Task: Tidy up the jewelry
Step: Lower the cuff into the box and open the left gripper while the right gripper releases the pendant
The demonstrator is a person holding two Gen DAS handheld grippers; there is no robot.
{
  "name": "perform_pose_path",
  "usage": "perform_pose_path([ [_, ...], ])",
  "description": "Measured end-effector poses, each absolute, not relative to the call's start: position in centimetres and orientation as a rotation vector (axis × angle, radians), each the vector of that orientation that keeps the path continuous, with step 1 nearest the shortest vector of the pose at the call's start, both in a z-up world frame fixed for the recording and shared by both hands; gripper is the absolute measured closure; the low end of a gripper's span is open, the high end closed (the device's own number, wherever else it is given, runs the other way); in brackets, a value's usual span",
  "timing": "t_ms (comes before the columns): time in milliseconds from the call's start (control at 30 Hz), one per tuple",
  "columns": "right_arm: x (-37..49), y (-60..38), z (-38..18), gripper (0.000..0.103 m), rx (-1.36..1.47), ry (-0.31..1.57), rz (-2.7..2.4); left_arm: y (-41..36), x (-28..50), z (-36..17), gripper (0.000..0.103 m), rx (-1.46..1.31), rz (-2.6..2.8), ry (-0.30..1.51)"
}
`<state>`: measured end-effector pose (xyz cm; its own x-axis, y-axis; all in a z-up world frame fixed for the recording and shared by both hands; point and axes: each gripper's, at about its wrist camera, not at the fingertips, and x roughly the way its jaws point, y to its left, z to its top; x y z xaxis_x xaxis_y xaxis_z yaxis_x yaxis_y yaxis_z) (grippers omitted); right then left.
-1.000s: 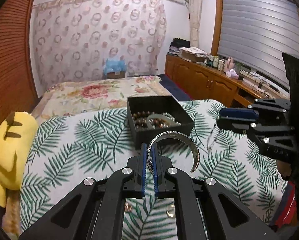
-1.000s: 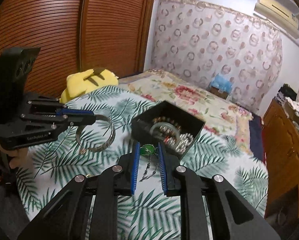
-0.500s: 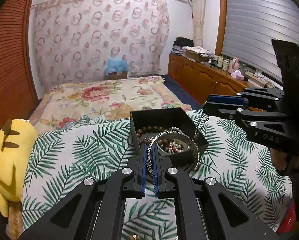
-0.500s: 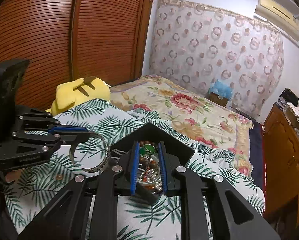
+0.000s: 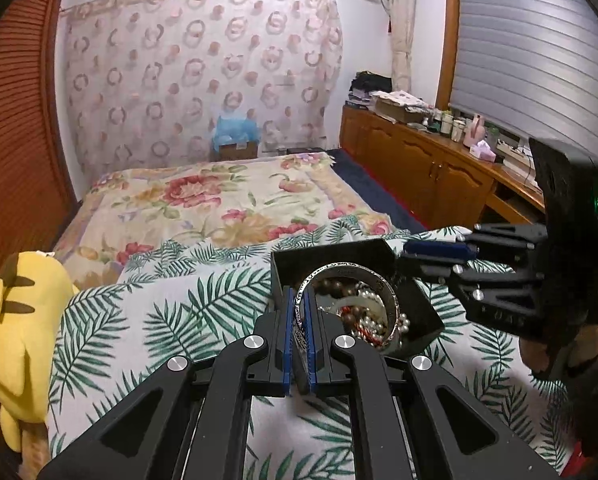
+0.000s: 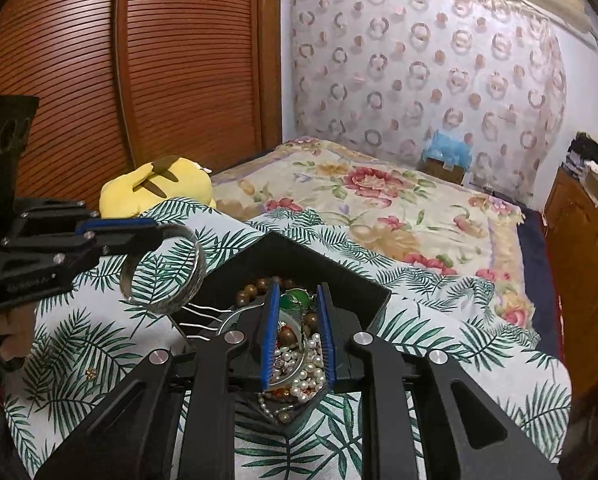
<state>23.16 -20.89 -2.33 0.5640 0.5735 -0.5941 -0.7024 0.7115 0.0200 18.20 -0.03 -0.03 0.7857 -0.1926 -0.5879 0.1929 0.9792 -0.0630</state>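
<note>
Since a second ago you have carried both grippers in over the black box (image 5: 383, 254): back then your silver bangle (image 5: 351, 304) hung short of its near wall, over the palm-leaf bedspread (image 5: 171, 312), and the green pendant (image 6: 297, 300) dangled beside the box above the cloth. Now the bangle's loop sits above the box's opening, and the pendant hangs over the beads and pearls heaped inside.

Your left gripper (image 5: 297, 320) points forward and downward, fingers (image 5: 287, 328) clenched on the bangle's band, which stands on edge between the blue pads with its loop out to the right. In the right wrist view the same bangle (image 6: 163, 268) hangs at the box's (image 6: 339, 276) left corner, held clear of the cloth.

Your right gripper (image 6: 297, 320) also tilts downward, directly above the box's contents. Its fingers (image 6: 269, 328) stand a narrow gap apart; the pendant and a thin chain show between them, but you cannot tell whether the pads are pressing on them. From the left wrist view, the right gripper (image 5: 435, 248) reaches in from the right over the box's far corner.

A yellow plush toy (image 5: 15, 320) lies at the bedspread's left edge.
</note>
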Motion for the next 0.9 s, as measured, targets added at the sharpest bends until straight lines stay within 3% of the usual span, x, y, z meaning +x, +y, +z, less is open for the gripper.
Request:
perform_pose_path([
  [900,25.0,-24.2,-2.6,0.077,-0.148,0.582,0.645,-4.0,25.1,-2.6,0.096,0.099,-0.284,0.739],
])
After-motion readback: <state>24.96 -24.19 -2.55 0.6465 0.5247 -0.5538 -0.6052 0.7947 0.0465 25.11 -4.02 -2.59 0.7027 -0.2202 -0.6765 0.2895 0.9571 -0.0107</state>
